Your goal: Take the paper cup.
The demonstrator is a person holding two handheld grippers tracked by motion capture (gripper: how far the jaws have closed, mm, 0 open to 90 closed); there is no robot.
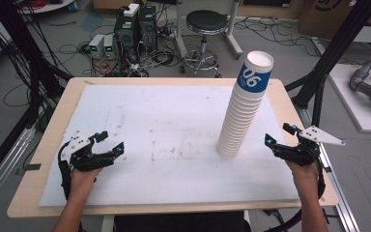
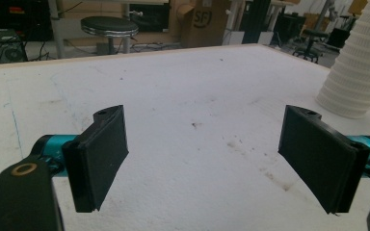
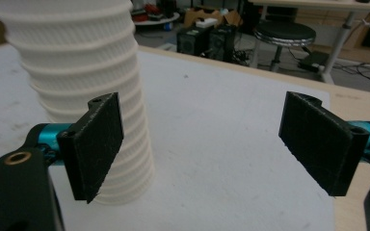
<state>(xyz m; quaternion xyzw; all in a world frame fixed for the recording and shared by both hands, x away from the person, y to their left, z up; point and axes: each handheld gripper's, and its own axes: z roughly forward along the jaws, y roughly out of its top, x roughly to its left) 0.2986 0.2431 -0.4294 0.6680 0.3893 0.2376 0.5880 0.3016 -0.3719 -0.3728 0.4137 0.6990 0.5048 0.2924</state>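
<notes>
Cup stack (image 1: 244, 108) stands at 2 o'clock on the desk (image 1: 48, 140), leaning. Right claw (image 1: 281, 136) beside it, left claw (image 1: 110, 141) far off, both wide open, empty. Risk: a side nudge topples it.

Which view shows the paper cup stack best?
High view: the whole paper cup stack from base to the blue-printed top cup, leaning. The right gripper view gives its ribbed lower part close up; the left gripper view just its base at the edge.
</notes>
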